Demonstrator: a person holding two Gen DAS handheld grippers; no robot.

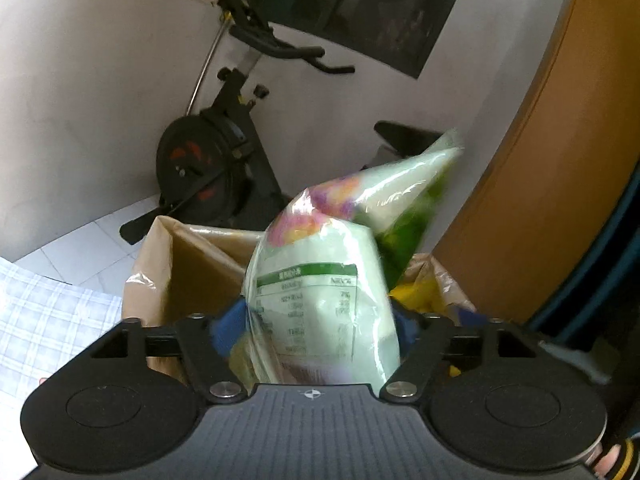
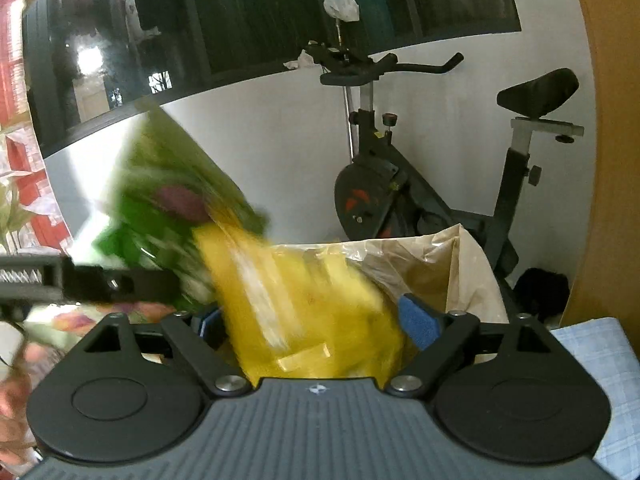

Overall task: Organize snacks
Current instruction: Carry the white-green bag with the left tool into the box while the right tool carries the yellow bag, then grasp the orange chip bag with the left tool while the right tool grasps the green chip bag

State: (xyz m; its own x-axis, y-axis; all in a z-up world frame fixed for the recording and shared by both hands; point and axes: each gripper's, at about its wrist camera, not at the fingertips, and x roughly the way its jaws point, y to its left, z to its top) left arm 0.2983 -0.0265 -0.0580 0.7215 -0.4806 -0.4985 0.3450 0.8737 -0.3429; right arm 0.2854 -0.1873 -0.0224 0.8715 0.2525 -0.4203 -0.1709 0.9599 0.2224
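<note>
Left wrist view shows the left gripper (image 1: 316,320) spread wide around the pale green snack bag (image 1: 320,300) above the brown box (image 1: 188,264) at 12 o'clock, while the right gripper (image 2: 316,320), equally wide, surrounds the yellow snack bag (image 2: 296,300), so each bag should drop inside the walls before any retreat.

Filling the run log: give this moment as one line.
left claw: around pale green snack bag | right claw: around yellow snack bag | both over brown paper bag

Soft daylight, motion-blurred packets, fisheye-bent edges
</note>
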